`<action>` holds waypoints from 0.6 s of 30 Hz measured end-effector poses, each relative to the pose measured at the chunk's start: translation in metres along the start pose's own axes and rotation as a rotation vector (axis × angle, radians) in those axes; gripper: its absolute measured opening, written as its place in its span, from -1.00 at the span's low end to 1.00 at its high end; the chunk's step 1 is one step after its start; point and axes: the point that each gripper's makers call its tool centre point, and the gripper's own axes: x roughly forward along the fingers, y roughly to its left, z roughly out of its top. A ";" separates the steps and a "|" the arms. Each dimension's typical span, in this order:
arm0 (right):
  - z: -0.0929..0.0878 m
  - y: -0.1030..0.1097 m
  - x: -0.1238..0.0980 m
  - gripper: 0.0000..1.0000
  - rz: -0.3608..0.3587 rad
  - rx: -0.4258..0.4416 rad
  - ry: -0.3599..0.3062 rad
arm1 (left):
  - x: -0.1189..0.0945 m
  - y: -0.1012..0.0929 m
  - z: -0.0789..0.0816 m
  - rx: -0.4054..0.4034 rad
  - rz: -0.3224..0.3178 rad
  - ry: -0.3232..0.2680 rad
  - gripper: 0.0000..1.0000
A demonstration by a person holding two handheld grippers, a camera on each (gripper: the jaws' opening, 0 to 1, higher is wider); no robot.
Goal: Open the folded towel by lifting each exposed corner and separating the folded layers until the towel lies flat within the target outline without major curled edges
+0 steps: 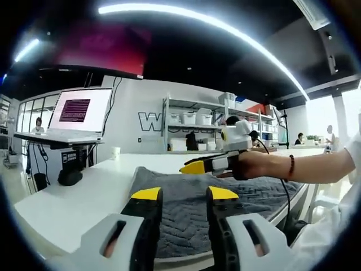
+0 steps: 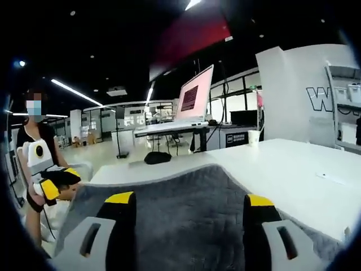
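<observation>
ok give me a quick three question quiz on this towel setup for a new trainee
1. True or false: the dark grey textured towel lies on the white table.
2. In the right gripper view, the right gripper has its yellow-tipped black fingers: (a) spread wide with nothing between, (b) shut on the towel, (c) shut on a cup?
3. Fill in: in the left gripper view, the other gripper, held by a person's hand, hangs over the ____.

Key: 1 true; 2 a; 3 towel.
</observation>
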 end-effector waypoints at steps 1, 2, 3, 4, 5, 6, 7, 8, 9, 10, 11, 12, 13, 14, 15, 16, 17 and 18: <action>0.000 0.000 -0.001 0.51 -0.002 -0.003 -0.004 | 0.000 -0.001 0.000 0.001 -0.003 0.000 -0.38; 0.000 -0.001 -0.002 0.52 -0.003 -0.006 -0.008 | 0.001 -0.002 0.001 0.003 -0.005 -0.001 -0.37; -0.003 -0.004 -0.007 0.52 -0.016 -0.010 -0.006 | 0.002 -0.005 0.001 0.006 -0.018 -0.002 -0.37; -0.004 -0.004 -0.007 0.52 -0.016 -0.009 -0.007 | 0.002 -0.006 0.001 0.005 -0.020 -0.001 -0.35; -0.004 -0.004 -0.008 0.52 -0.017 -0.007 -0.007 | 0.003 -0.006 0.001 0.004 -0.021 -0.001 -0.34; -0.004 -0.004 -0.009 0.52 -0.017 -0.006 -0.007 | 0.003 -0.007 0.001 0.003 -0.023 0.000 -0.33; -0.005 -0.007 -0.013 0.52 -0.025 -0.006 -0.014 | 0.005 -0.009 0.000 0.005 -0.035 0.004 -0.33; -0.005 -0.007 -0.014 0.52 -0.026 -0.008 -0.015 | 0.005 -0.010 -0.001 0.004 -0.038 0.005 -0.33; -0.005 -0.007 -0.015 0.52 -0.028 -0.010 -0.016 | 0.006 -0.010 -0.001 0.002 -0.041 0.006 -0.34; -0.007 -0.007 -0.017 0.53 -0.030 -0.013 -0.014 | 0.006 -0.012 -0.001 0.000 -0.048 0.008 -0.36; -0.008 -0.007 -0.018 0.53 -0.031 -0.011 -0.013 | 0.006 -0.012 -0.002 0.001 -0.051 0.009 -0.36; -0.008 -0.007 -0.019 0.53 -0.033 -0.009 -0.013 | 0.007 -0.013 -0.002 0.001 -0.053 0.011 -0.34; -0.009 -0.007 -0.020 0.54 -0.034 -0.008 -0.012 | 0.007 -0.013 -0.002 0.002 -0.055 0.012 -0.32; -0.010 -0.007 -0.021 0.54 -0.036 -0.006 -0.012 | 0.007 -0.014 -0.002 0.003 -0.058 0.014 -0.29; -0.010 -0.007 -0.022 0.54 -0.036 -0.005 -0.011 | 0.008 -0.015 -0.002 0.005 -0.060 0.015 -0.27; -0.012 -0.004 -0.026 0.55 -0.042 -0.003 0.009 | 0.009 -0.020 -0.002 0.005 -0.077 0.014 -0.26; -0.011 -0.001 -0.027 0.56 -0.041 -0.016 0.007 | 0.010 -0.022 -0.002 -0.001 -0.085 0.011 -0.25; -0.009 0.001 -0.029 0.57 -0.040 -0.030 0.004 | 0.011 -0.024 -0.001 -0.008 -0.094 0.007 -0.24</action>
